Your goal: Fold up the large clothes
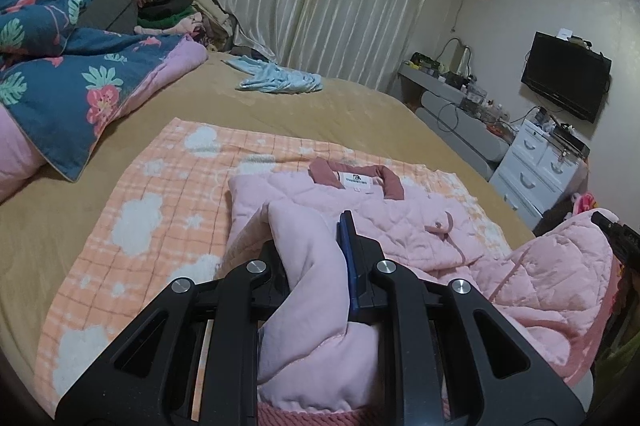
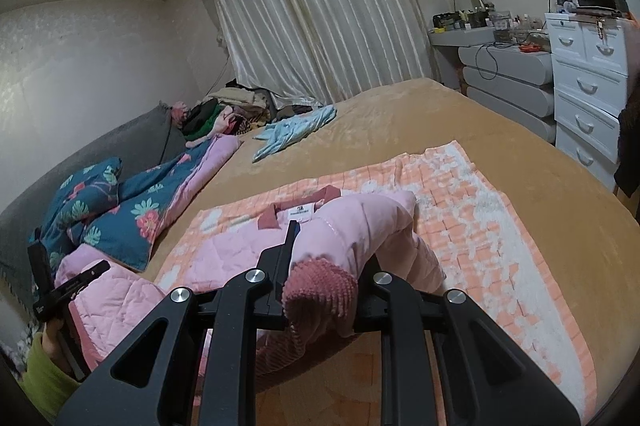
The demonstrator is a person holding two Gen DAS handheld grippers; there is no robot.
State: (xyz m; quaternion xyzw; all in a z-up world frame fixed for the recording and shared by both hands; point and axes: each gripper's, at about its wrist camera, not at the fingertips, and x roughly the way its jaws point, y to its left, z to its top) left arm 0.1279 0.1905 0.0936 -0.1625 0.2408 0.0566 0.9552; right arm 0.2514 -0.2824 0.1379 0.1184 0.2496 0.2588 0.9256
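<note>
Pink quilted jacket (image 1: 384, 218) lies collar-away on an orange checked blanket (image 1: 160, 209) spread over the tan bed (image 1: 320, 105), its length running straight ahead of both grippers. Left gripper (image 1: 316, 250) pinches a pale sleeve fold; right gripper (image 2: 324, 266) clamps the ribbed cuff (image 2: 320, 290). A blue floral quilt (image 1: 60, 73) and light-blue garment (image 1: 276, 79) lie well apart, not obstructing.
</note>
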